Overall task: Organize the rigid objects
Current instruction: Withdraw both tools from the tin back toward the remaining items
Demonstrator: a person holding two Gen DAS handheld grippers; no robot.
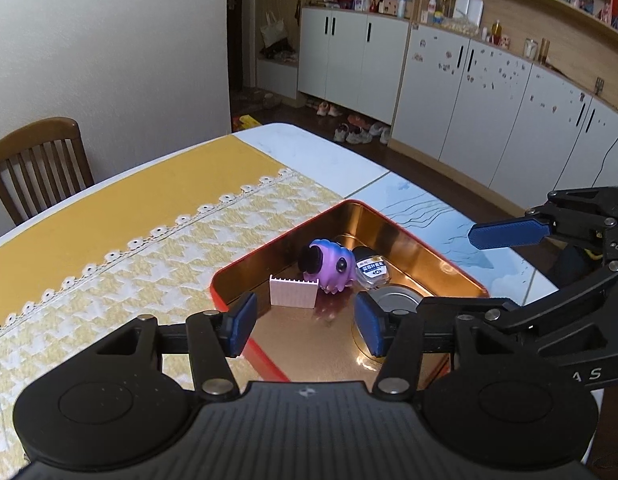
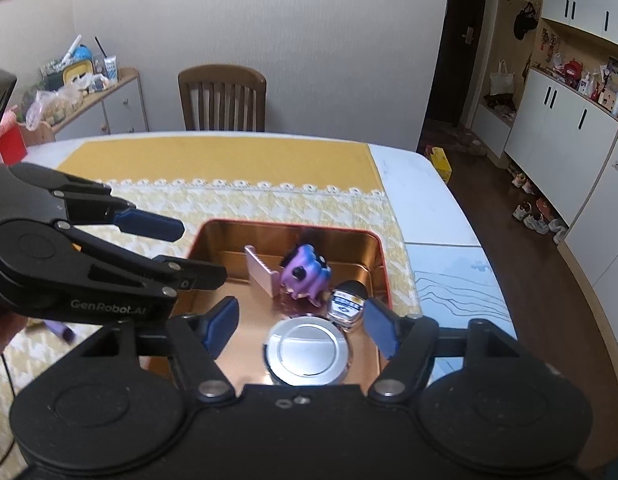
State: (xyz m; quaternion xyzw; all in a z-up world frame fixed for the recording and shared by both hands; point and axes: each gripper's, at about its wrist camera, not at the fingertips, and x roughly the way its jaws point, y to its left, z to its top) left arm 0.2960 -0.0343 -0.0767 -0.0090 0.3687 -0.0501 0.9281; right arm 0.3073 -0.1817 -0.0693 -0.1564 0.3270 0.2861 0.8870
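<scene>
A red tin box with a gold inside sits on the yellow cloth. In it lie a purple toy figure, a pink ribbed block, a small black-capped bottle and a round silver tin. My left gripper is open and empty over the box's near edge. My right gripper is open and empty, just above the silver tin. Each gripper shows in the other's view, the right one and the left one.
The white table carries a yellow lace-edged runner. A wooden chair stands at the far side. A purple object lies on the cloth left of the box. White cabinets line the wall.
</scene>
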